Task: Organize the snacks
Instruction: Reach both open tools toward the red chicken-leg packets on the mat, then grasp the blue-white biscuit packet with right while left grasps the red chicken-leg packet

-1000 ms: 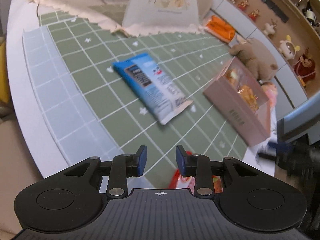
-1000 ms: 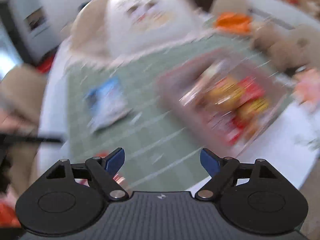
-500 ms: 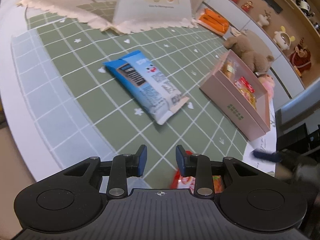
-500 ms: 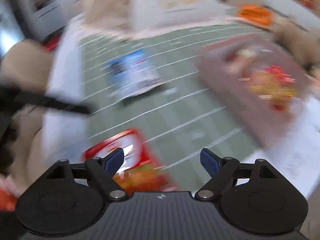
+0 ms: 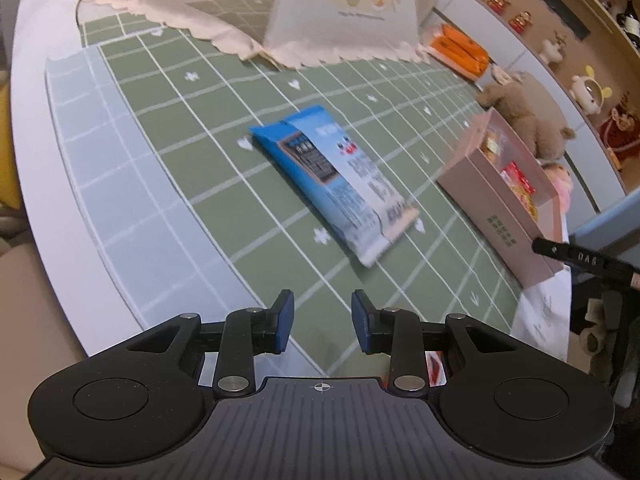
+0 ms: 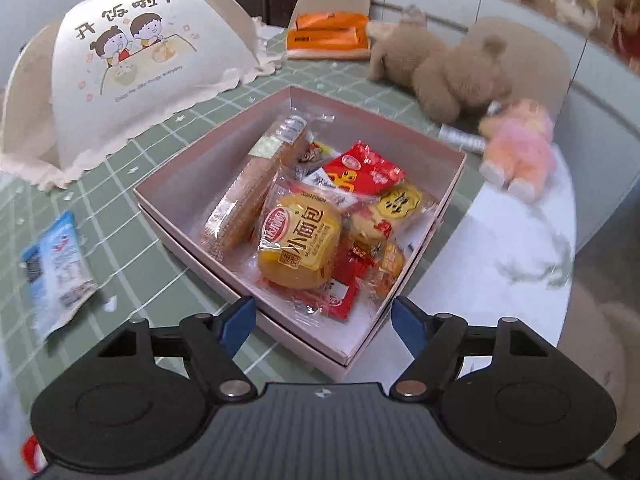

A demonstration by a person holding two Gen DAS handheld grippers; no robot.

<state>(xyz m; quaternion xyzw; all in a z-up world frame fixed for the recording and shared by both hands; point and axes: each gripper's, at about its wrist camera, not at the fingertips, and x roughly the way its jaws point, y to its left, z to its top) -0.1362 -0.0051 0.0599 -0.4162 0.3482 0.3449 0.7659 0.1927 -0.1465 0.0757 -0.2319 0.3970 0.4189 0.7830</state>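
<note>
The blue snack packet (image 5: 336,184) lies loose on the table (image 5: 36,92), apart from the pink box (image 6: 256,120). The left gripper (image 5: 322,326), fingers narrow and empty, should reach it next; the right gripper (image 6: 320,320), empty, is closing above the box.

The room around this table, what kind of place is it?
Probably a home dining room: a round table with a green checked tablecloth, a cream cartoon-printed food cover, and wall shelves of small figurines.
</note>
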